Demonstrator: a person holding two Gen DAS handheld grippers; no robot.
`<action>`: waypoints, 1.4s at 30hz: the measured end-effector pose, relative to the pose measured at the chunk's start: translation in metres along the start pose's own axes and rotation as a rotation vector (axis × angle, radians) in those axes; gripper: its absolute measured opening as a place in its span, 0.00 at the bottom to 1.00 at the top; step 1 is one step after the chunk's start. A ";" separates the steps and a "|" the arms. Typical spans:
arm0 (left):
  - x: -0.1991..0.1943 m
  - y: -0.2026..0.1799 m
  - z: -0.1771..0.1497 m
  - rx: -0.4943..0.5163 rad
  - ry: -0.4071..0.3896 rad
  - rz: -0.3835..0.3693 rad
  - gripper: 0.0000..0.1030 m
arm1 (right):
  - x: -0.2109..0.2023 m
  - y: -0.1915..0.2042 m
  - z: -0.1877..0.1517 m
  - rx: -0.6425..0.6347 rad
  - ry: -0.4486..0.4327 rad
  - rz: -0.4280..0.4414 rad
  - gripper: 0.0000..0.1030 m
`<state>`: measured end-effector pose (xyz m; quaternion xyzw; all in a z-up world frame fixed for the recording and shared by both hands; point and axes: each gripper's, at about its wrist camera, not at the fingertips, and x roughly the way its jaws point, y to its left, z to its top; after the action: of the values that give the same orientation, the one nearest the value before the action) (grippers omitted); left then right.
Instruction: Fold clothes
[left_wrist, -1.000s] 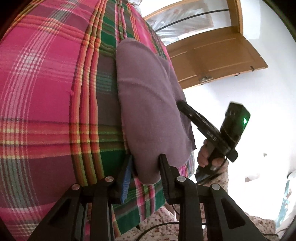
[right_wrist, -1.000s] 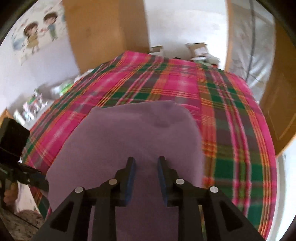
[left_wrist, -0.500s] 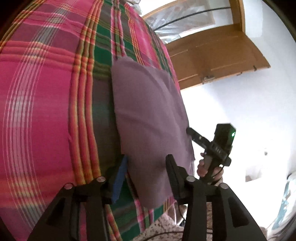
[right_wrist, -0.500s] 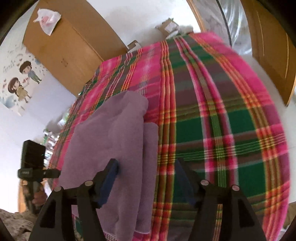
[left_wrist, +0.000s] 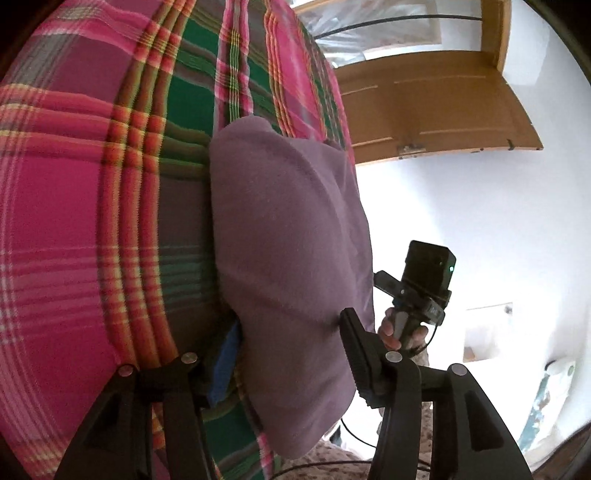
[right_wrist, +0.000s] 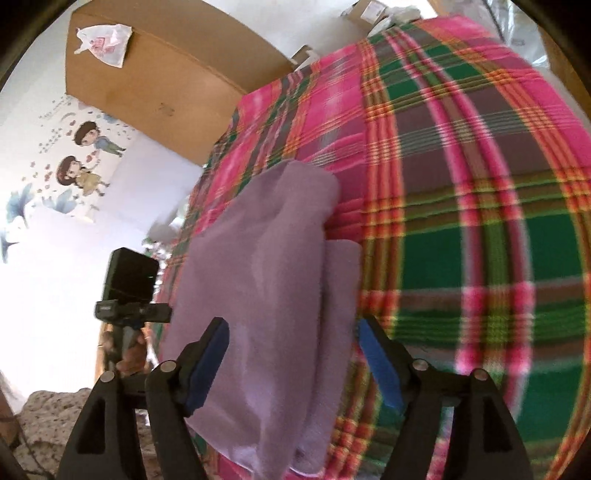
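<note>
Purple folded garment (right_wrist: 266, 295) between spread right gripper (right_wrist: 295, 365) fingers.

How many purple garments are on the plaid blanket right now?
1: the folded purple garment lies near the edge of the plaid blanket, between both open hand-held grippers. Nothing else purple shows.

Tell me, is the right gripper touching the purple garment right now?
Cannot tell. In the right wrist view the right gripper stands wide open astride the purple garment; cloth overlaps both fingers, showing neither gap nor contact plainly.
</note>
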<state>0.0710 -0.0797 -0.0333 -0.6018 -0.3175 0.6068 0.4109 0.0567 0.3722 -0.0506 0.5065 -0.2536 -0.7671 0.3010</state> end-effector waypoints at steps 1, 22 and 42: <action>0.001 0.000 0.002 -0.012 0.008 -0.005 0.54 | 0.002 0.000 0.002 -0.002 0.007 0.018 0.76; 0.005 -0.007 -0.010 -0.040 -0.049 0.045 0.42 | 0.004 0.004 0.003 -0.032 -0.004 -0.114 0.35; 0.030 -0.044 -0.016 0.033 -0.139 0.201 0.40 | 0.015 0.035 -0.011 -0.141 -0.092 -0.331 0.25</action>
<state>0.0939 -0.0348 -0.0093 -0.5805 -0.2732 0.6902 0.3348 0.0692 0.3362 -0.0397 0.4831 -0.1258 -0.8446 0.1936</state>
